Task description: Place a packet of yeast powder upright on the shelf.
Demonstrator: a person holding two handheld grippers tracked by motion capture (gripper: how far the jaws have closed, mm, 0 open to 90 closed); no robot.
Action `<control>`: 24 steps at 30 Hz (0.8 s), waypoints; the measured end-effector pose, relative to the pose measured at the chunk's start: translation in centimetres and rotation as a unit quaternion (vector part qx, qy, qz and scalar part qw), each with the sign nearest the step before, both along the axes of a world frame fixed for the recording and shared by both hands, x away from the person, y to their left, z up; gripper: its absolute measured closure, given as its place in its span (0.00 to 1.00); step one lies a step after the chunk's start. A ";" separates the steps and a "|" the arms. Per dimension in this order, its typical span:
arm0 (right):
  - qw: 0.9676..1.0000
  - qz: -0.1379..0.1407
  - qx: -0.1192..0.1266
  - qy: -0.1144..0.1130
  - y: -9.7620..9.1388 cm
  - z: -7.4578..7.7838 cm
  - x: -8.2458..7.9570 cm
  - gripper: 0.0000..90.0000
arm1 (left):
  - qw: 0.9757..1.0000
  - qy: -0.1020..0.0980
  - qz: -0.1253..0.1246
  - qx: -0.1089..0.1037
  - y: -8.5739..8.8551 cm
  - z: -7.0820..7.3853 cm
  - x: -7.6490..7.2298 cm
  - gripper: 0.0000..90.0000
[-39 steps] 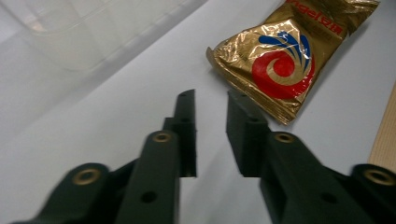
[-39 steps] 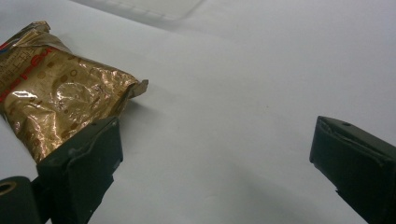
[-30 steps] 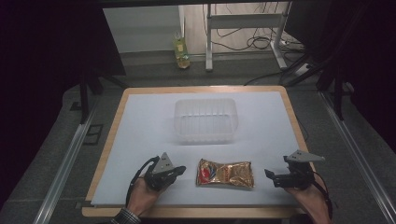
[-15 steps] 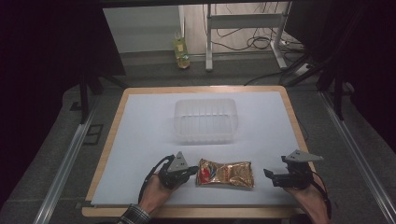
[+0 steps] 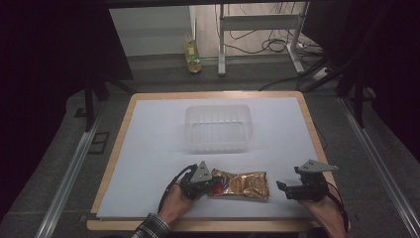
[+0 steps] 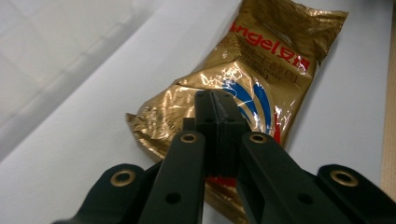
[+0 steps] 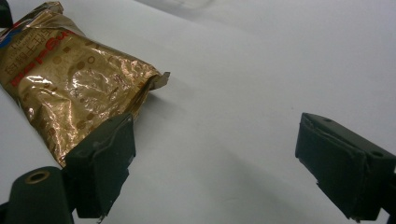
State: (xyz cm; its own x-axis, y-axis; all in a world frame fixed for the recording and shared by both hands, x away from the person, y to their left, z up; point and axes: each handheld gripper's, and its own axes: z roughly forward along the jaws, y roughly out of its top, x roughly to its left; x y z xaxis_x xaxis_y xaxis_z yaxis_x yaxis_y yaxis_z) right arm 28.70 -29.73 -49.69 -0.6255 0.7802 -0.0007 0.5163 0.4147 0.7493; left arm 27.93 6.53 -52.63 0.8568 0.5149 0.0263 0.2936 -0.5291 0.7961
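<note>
- A white sheet (image 5: 148,163) is laid over a wooden table (image 5: 115,130), with dark floor and cables beyond.
- A clear plastic tub (image 5: 218,127) is set mid-table; nothing can be made out inside.
- A gold snack packet (image 5: 241,184) is laid near the front edge.
- The left gripper (image 5: 210,184) is held at the packet's left end, jaws pressed together.
- The right gripper (image 5: 284,189) is held just right of the packet, jaws spread and recently narrowing, with nothing pinched between them.

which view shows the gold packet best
The left gripper view: the gold packet lies close up, its red lettering readable. The high view shows it small on the table; the right gripper view catches one crinkled end.
</note>
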 end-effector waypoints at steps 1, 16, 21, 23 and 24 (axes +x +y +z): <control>1.000 0.001 0.000 0.000 0.0 0.0 0.0 0.14 | 1.000 -0.001 0.000 0.001 -0.1 -0.1 0.0 0.99; 1.000 0.005 0.008 0.004 0.2 0.2 -0.3 0.14 | 1.000 0.000 0.001 0.007 0.5 -0.5 0.1 1.00; 1.000 0.009 0.015 0.010 0.4 0.3 -0.4 0.15 | 1.000 -0.002 0.003 0.009 0.5 -0.5 0.0 1.00; 1.000 0.010 0.018 0.012 0.4 0.3 -0.4 0.15 | 1.000 -0.002 0.006 0.008 0.5 -0.5 0.0 1.00; 1.000 0.011 0.019 0.013 0.4 0.3 -0.4 0.15 | 1.000 -0.003 0.005 0.009 0.5 -0.5 0.0 1.00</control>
State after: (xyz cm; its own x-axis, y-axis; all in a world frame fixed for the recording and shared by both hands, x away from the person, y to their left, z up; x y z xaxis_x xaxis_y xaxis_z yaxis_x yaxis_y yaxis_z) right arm 28.33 -29.28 -49.40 -0.6417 0.7656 0.0452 0.5268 0.3971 0.7516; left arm 27.90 7.06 -53.17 0.8510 0.5236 0.0404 0.2952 -0.5405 0.7878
